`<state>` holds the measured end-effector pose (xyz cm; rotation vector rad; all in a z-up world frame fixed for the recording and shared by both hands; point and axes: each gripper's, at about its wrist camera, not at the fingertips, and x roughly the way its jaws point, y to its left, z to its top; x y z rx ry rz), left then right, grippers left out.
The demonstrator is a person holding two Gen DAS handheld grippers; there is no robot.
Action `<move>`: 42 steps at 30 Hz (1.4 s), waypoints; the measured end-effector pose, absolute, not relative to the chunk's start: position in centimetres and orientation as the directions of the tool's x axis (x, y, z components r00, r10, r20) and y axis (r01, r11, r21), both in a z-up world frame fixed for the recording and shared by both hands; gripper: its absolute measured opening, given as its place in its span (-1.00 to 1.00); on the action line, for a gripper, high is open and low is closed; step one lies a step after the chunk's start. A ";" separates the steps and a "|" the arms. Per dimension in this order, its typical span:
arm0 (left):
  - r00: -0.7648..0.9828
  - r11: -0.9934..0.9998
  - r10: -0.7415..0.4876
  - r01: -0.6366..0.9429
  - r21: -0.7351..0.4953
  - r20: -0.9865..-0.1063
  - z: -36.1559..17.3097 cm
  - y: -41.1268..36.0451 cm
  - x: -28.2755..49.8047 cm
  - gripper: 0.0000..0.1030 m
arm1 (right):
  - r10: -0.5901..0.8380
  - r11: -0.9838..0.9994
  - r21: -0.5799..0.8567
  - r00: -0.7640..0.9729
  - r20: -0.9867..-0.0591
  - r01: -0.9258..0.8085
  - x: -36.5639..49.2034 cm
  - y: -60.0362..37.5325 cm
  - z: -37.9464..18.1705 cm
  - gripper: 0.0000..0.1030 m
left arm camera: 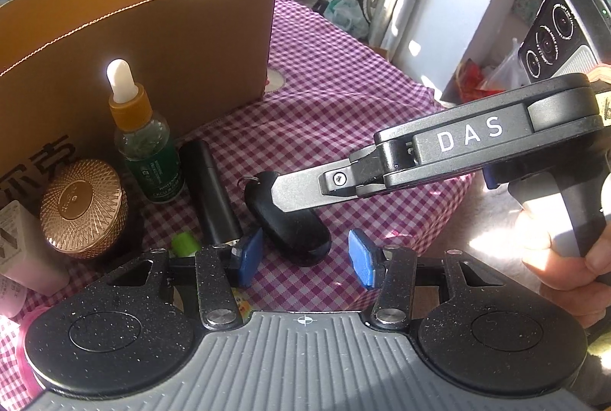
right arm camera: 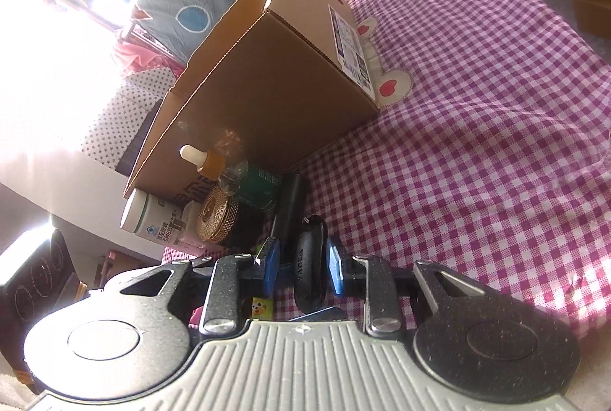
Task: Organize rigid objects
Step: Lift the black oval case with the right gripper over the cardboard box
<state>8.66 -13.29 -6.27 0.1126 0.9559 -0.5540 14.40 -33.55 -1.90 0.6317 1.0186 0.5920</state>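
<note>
Gripping the black key fob (right arm camera: 310, 264) edge-on, the right claw (right arm camera: 303, 264) is clamped on it near the cardboard box (right arm camera: 275, 83). Thin purchase may let it twist free and drop. The left claw (left arm camera: 303, 260) stands apart, empty.

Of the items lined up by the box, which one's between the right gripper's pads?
The black key fob, standing on edge between the blue pads; the dropper bottle, gold-lidded jar and black tube sit untouched.
</note>
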 end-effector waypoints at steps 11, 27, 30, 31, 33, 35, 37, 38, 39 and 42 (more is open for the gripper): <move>0.479 0.880 -0.367 0.455 -0.132 -0.797 -6.3 -12.8 9.3 -0.07 | 0.761 0.606 0.781 0.397 -0.514 -0.151 14.5 -33.8 -3.3 -0.50; 0.514 0.906 -0.320 0.412 -0.097 -0.796 -6.3 -12.7 9.6 -0.40 | 0.758 0.605 0.786 0.393 -0.520 -0.125 16.2 -32.4 -5.2 -0.56; 0.524 0.903 -0.333 0.417 -0.105 -0.784 -5.8 -12.7 9.2 -0.40 | 0.756 0.600 0.791 0.408 -0.512 -0.119 15.8 -32.8 -4.7 -0.62; 0.529 0.901 -0.340 0.422 -0.107 -0.778 -5.5 -12.7 9.0 -0.40 | 0.753 0.602 0.790 0.416 -0.511 -0.120 15.5 -33.0 -4.3 -0.62; 0.539 0.897 -0.349 0.428 -0.108 -0.767 -4.9 -12.7 8.5 -0.40 | 0.741 0.614 0.778 0.431 -0.514 -0.128 14.9 -33.0 -3.4 -0.62; 0.549 0.894 -0.362 0.433 -0.114 -0.753 -4.1 -12.7 7.9 -0.40 | 0.726 0.633 0.762 0.450 -0.520 -0.141 14.0 -33.1 -1.8 -0.62; 0.565 0.891 -0.374 0.439 -0.116 -0.735 -3.1 -12.5 7.3 -0.40 | 0.718 0.643 0.749 0.467 -0.517 -0.159 13.4 -33.0 -0.1 -0.62; 0.579 0.890 -0.380 0.442 -0.115 -0.721 -2.4 -12.3 6.8 -0.40 | 0.714 0.649 0.741 0.476 -0.514 -0.173 13.1 -32.8 0.8 -0.62; 0.590 0.890 -0.383 0.442 -0.113 -0.710 -1.8 -12.1 6.5 -0.40 | 0.712 0.652 0.735 0.483 -0.509 -0.186 12.9 -32.6 1.6 -0.62; 0.650 0.898 -0.380 0.430 -0.093 -0.659 1.0 -11.0 5.5 -0.40 | 0.716 0.658 0.704 0.510 -0.477 -0.265 12.8 -30.8 5.4 -0.62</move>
